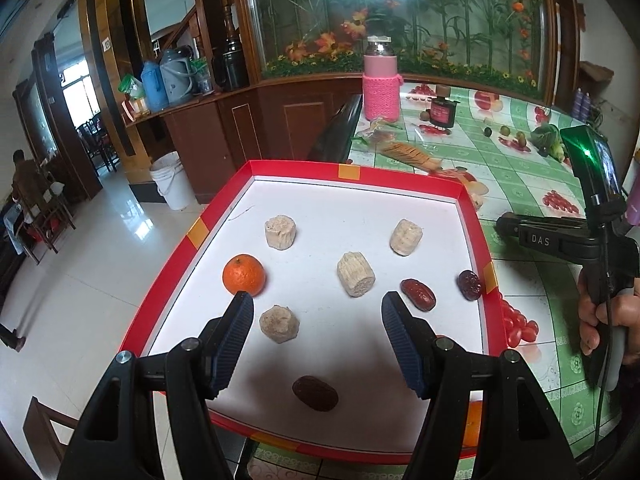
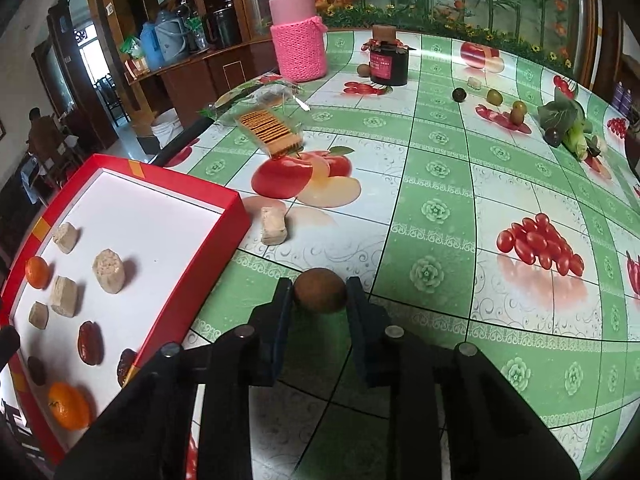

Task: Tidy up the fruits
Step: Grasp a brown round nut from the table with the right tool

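Round, brown, matte kiwi fruit sits clamped between the right gripper jaws over the green tablecloth; left gripper gapes wide above the red-rimmed white tray holding oranges, dates and pale chunks.

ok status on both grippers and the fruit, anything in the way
Left gripper open, empty, over the red tray. Right gripper shut on a brown kiwi above the table. Path toward the tray looks clear.
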`<state>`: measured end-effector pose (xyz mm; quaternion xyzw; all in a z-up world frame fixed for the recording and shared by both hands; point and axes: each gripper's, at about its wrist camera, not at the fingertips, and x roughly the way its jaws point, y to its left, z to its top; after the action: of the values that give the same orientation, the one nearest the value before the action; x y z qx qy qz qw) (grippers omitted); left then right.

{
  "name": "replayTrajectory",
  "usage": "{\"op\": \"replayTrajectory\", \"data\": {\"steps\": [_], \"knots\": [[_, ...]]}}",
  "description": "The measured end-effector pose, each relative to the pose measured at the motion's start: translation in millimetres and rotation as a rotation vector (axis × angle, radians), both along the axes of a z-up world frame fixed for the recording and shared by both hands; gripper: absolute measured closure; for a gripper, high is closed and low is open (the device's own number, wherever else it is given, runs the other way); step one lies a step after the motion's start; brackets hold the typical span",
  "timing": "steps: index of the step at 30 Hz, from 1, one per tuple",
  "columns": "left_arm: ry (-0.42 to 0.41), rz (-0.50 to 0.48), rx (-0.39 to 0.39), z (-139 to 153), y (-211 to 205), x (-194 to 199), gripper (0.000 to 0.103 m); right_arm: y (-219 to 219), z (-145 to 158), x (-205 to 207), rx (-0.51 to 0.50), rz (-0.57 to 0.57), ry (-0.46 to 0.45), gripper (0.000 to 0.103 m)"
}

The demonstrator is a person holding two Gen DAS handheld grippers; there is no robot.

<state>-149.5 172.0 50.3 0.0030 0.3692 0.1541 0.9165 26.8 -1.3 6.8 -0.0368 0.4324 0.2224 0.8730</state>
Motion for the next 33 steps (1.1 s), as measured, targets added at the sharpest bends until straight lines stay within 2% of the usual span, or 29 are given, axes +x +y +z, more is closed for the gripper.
{"op": "replayTrajectory", "data": {"steps": [22, 29, 33], "knots": [[0.008, -0.003, 0.023, 2, -6, 3, 0.036, -13, 0, 1, 0.060, -0.009, 0.027, 0.074], [0.002, -0.057, 0.030, 16, -23, 15, 0.036, -63, 4, 9, 0.115, -0.085, 0.049, 0.074], [-0.011, -0.175, 0.019, 31, -46, 37, 0.036, -108, 8, 18, 0.154, -0.165, 0.044, 0.074]]}}
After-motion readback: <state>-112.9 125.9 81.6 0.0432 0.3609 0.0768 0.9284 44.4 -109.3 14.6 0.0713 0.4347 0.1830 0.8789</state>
